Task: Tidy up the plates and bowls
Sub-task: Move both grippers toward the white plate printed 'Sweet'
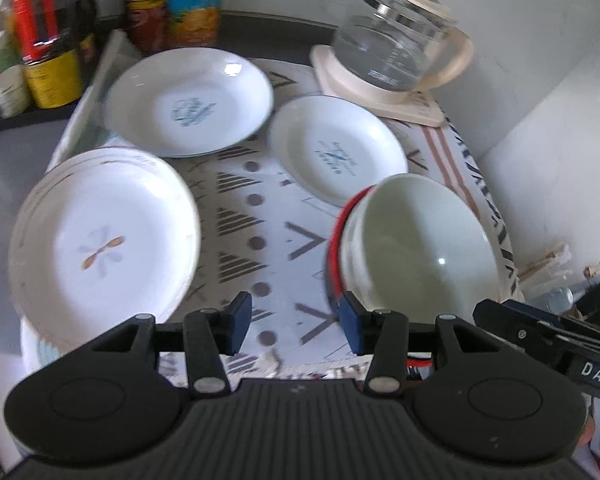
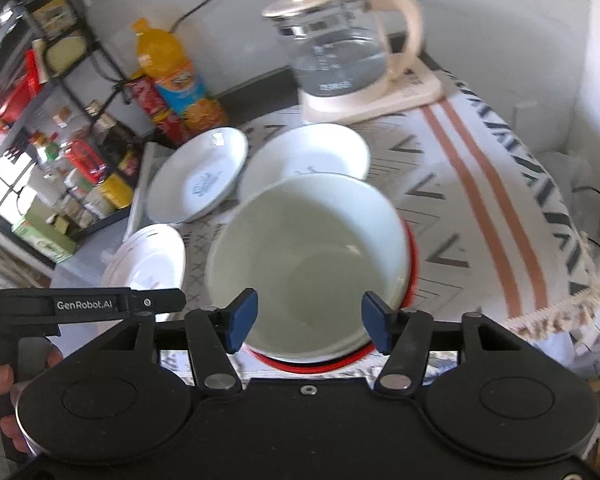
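A white bowl (image 2: 308, 256) with red around its outside (image 1: 416, 248) stands on the patterned cloth at the near right. My right gripper (image 2: 309, 320) is open, its blue pads on either side of the bowl's near rim; whether they touch it I cannot tell. My left gripper (image 1: 295, 322) is open over bare cloth, with the bowl just right of its right pad. A stack of flower-print plates (image 1: 104, 240) (image 2: 148, 260) lies near left. Behind are a large blue-print plate (image 1: 188, 100) (image 2: 200, 176) and a smaller plate (image 1: 336, 148) (image 2: 308, 148).
A glass kettle (image 1: 396, 48) (image 2: 340, 40) on a cream base stands at the back right. Bottles and cans (image 1: 172, 4) (image 2: 180, 80) line the back left, with a stocked wire rack (image 2: 40, 100) beyond. The cloth's fringed edge (image 2: 552, 312) drops off on the right.
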Motion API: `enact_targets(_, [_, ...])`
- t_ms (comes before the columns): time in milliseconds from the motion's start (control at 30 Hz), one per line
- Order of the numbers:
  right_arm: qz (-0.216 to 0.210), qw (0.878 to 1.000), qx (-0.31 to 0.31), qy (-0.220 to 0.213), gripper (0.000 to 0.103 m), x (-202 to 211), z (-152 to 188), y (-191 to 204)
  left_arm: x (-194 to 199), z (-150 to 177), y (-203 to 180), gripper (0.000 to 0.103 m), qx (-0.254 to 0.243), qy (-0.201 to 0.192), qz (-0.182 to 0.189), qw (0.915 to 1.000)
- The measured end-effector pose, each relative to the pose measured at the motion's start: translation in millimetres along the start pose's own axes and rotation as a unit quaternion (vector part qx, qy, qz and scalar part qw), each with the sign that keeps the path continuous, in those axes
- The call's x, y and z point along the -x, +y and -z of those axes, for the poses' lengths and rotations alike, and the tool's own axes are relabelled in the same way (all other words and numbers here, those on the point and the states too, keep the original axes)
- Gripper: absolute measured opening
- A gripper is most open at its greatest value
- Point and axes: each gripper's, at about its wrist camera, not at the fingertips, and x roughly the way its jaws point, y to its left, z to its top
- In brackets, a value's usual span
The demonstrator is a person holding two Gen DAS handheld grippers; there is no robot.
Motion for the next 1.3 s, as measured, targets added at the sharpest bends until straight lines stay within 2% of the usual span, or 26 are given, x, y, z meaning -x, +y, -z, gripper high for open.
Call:
enact_targets(100, [-0.019,1.000,0.015,0.001,0.065,-2,-1,13,11,6,13,0.046,0.013,-0.006,-0.013,0.9998])
enact_targets(167, [-0.029,0.999,0.023,0.002,0.073,-4,-1,22,17,8,22,0.047,0.024,-0.009,-0.019,0.9995])
enact_targets(333, [-0.048,0.997,0.052,0.002,0.087,-9,2,47,33,17,44,0.070,0.052,-0.023,-0.046,0.9973])
enact_targets(500, [-0.054,0.996,0.072,0.003,0.096,-15,2,66,42,26,68,0.076,0.084,-0.030,-0.073,0.9934])
enact_targets(633, [-0.059,0.995,0.075,0.003,0.103,-21,1,77,49,31,88,0.088,0.105,-0.040,-0.089,0.9897])
enact_targets(767, [-0.065,0.995,0.074,0.003,0.103,-28,-1,87,50,33,104,0.094,0.125,-0.048,-0.099,0.9861])
enact_targets(867, [-0.059,0.995,0.086,0.003,0.103,-34,-2,100,51,32,113,0.103,0.126,-0.054,-0.105,0.9849])
enact_targets(1033, [-0.034,0.993,0.107,-0.023,0.103,-40,-9,119,44,20,133,0.103,0.136,-0.054,-0.086,0.9854])
enact_targets(1300, [-0.003,0.996,0.084,-0.042,0.103,-67,-30,142,32,-18,162,0.103,0.112,-0.060,-0.068,0.9895])
